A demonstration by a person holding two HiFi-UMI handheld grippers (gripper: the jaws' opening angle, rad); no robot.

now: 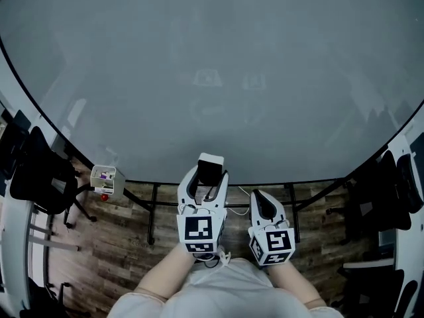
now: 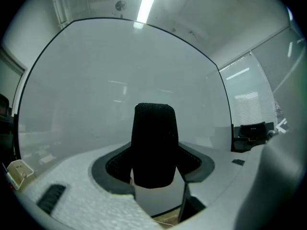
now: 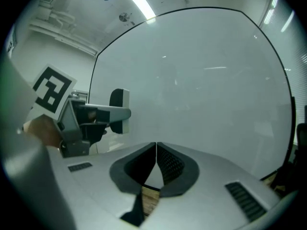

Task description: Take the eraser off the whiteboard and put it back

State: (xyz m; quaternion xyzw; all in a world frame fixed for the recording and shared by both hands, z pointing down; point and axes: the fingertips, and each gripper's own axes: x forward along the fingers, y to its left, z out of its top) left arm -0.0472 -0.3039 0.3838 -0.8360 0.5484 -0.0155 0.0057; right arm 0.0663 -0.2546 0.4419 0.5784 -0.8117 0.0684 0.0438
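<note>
Left gripper (image 1: pixel 211 177) was clamped on the eraser (image 1: pixel 211 159), with the pads pressing on both of its sides. In the left gripper view the eraser's black felt body stood upright between the two jaws and filled the gap, rising well above the jaw tips toward 12 o'clock. In the head view the eraser sat at 12 o'clock from the left marker cube (image 1: pixel 199 234), at the far end of the jaws, its white top overlapping the lower edge of the whiteboard (image 1: pixel 212 78). The right gripper view showed the same grip side-on at its 9 o'clock: the eraser stuck out past the left jaw tips in front of the board. I couldn't tell from any view whether the felt touched the board surface or sat just off it. Right gripper (image 1: pixel 265 204) was at 3 o'clock from the left one, just beside it and a bit closer to the body. Its jaws were pressed together with nothing between them and pointed at the board. The board face filled most of every view and looked blank, apart from reflections. A small box (image 1: pixel 104 176) sat at 9 o'clock from the left gripper, by the board's lower edge and well apart from both grippers. Black stand legs (image 1: pixel 154 211) and the wood floor (image 1: pixel 119 244) showed below the board. A dark chair (image 1: pixel 40 177) stood at the far 9 o'clock edge.
</note>
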